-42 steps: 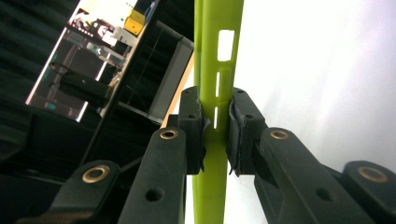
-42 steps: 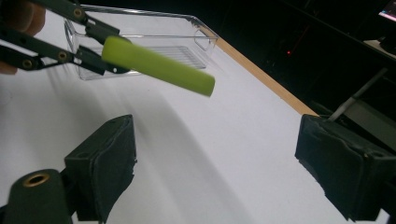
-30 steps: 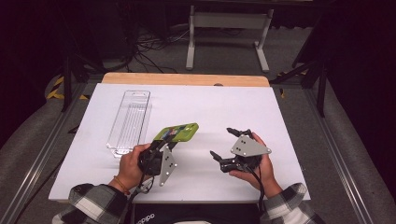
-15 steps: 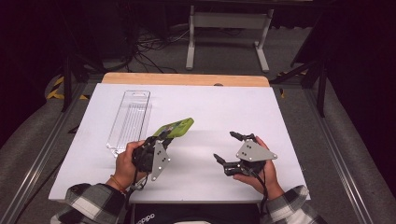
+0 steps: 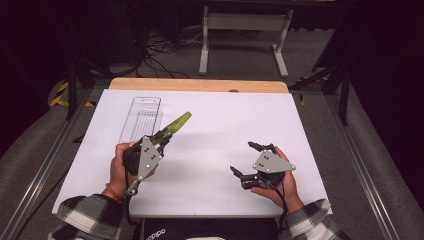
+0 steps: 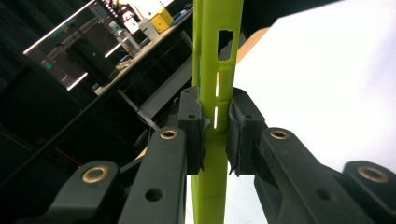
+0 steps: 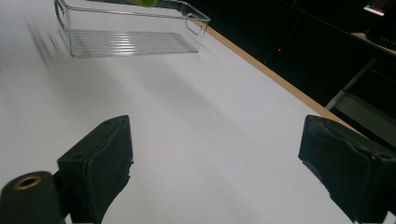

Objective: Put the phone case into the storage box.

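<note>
A flat green plastic piece (image 5: 174, 127) with slots is held edge-on, lifted off the white table (image 5: 220, 125). My left gripper (image 5: 161, 137) is shut on it; in the left gripper view the green piece (image 6: 215, 88) runs up between the two pads. A clear plastic bin (image 5: 140, 119) lies lengthwise at the table's left, just beyond the left hand. In the right gripper view the bin (image 7: 126, 28) stands far ahead. My right gripper (image 5: 247, 159) rests low at the front right, jaws wide apart, nothing between them (image 7: 215, 158).
The table's far edge is a wooden strip (image 5: 200, 84). Behind it stand a metal stand (image 5: 242, 30) and cables on the floor. Rails run along both sides of the table.
The left gripper has turned the green piece from flat to edge-on and carried it left toward the clear bin. The right gripper has drifted slightly toward the front right.
</note>
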`<action>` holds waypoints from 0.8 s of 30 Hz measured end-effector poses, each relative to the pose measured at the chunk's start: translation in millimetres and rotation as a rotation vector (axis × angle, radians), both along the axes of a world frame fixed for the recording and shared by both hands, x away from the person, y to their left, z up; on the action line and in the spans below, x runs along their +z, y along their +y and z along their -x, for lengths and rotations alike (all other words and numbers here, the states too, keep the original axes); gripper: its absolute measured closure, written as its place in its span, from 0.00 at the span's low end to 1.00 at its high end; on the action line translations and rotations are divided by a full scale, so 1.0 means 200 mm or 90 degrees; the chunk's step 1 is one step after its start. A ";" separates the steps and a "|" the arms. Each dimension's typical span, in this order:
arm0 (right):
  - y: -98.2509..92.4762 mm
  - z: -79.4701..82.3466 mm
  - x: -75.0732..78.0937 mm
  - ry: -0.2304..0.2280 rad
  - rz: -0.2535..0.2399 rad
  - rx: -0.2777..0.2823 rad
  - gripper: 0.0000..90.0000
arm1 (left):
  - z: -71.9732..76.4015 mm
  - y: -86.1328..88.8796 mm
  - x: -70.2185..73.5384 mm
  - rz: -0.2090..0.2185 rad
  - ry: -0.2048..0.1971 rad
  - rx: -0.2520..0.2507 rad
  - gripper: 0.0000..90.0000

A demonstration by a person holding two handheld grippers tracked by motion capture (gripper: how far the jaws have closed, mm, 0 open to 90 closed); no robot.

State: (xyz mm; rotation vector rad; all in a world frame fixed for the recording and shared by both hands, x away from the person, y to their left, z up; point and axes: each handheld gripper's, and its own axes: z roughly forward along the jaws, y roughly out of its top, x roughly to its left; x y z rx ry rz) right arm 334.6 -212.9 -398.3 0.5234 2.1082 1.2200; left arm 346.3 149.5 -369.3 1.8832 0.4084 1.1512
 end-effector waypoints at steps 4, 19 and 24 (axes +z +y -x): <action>-0.01 -0.01 0.00 -0.009 0.008 -0.010 0.11 | -0.02 0.07 0.02 0.034 0.020 0.005 0.87; -0.01 -0.01 -0.01 -0.015 0.030 -0.010 0.11 | -0.06 0.21 0.05 0.107 0.064 0.007 0.87; -0.01 -0.01 -0.01 -0.014 0.026 -0.006 0.11 | -0.08 0.28 0.06 0.129 0.077 0.010 0.87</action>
